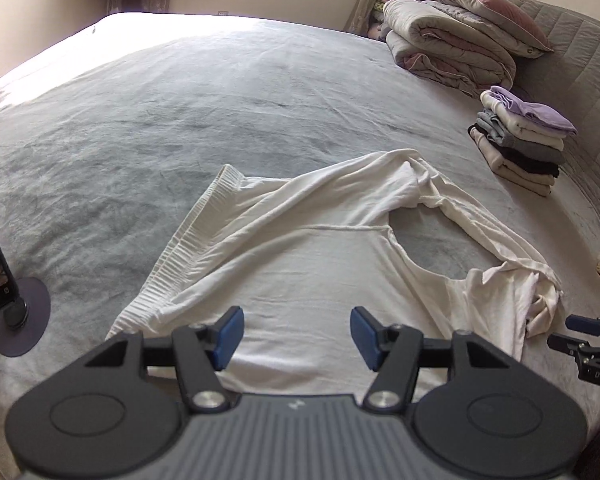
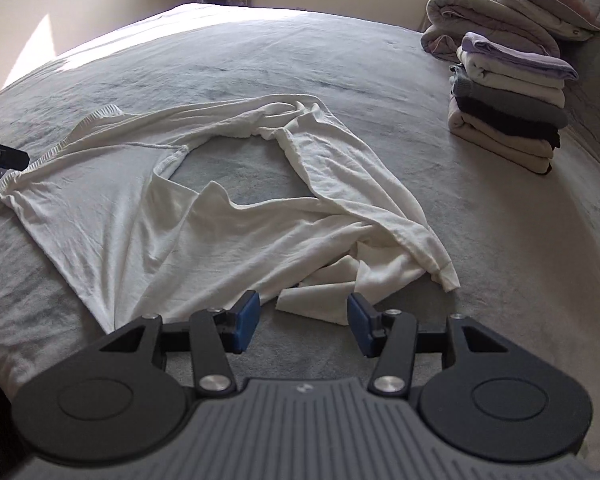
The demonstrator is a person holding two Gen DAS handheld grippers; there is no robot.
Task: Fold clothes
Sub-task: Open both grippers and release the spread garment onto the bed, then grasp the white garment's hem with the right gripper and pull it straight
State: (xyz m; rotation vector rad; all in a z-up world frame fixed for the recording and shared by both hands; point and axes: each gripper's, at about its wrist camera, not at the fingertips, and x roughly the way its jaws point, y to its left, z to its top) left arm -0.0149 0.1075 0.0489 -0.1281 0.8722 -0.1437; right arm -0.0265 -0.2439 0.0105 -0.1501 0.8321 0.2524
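Because the white top (image 2: pixel 140 216) lies spread and rumpled on the grey bed (image 2: pixel 300 64), its long axis running from the ribbed hem (image 1: pixel 188 240) across to the bunched sleeve (image 2: pixel 416 248), each end sits under a different hand. Judged from the hem, the left tool (image 1: pixel 296 338) hovers just over the cloth beside it, jaws wide and empty. The right tool (image 2: pixel 302 322) hangs at the far sleeve end, equally wide, nearest a loose flap (image 2: pixel 316 300), gripping nothing.
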